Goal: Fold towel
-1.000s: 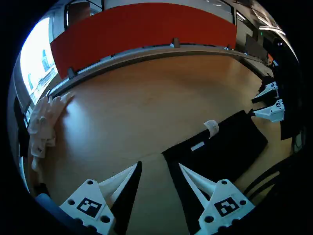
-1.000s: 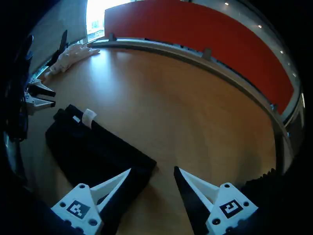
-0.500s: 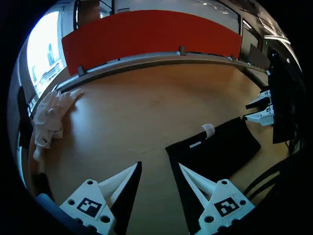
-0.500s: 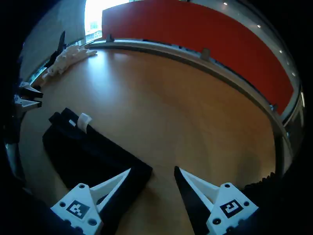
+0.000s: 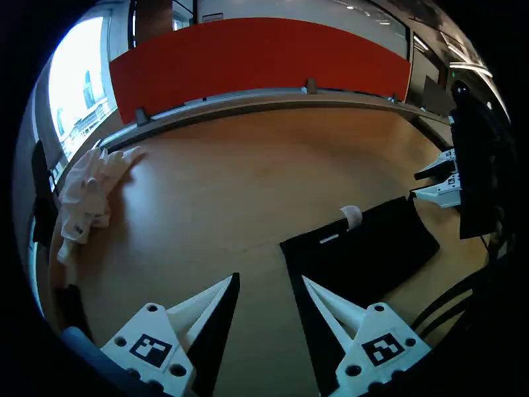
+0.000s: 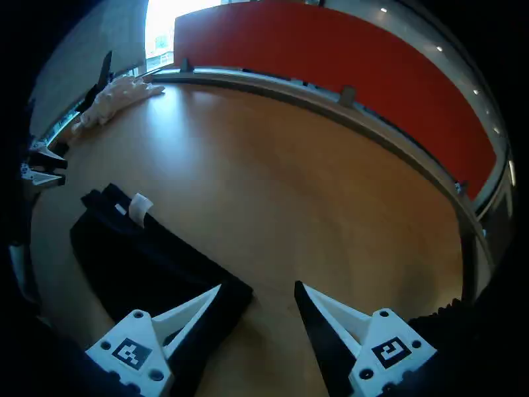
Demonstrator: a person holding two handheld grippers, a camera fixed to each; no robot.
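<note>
Fingers of left gripper and right gripper stood spread, empty. The black folded cloth towel lay flat on the wooden table nearby. Another fold probably needed two corners pinched.

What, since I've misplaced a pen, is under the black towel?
The black towel lies folded on the wooden table, and wood shows beside its edges. Anything beneath it is covered and cannot be seen.
</note>
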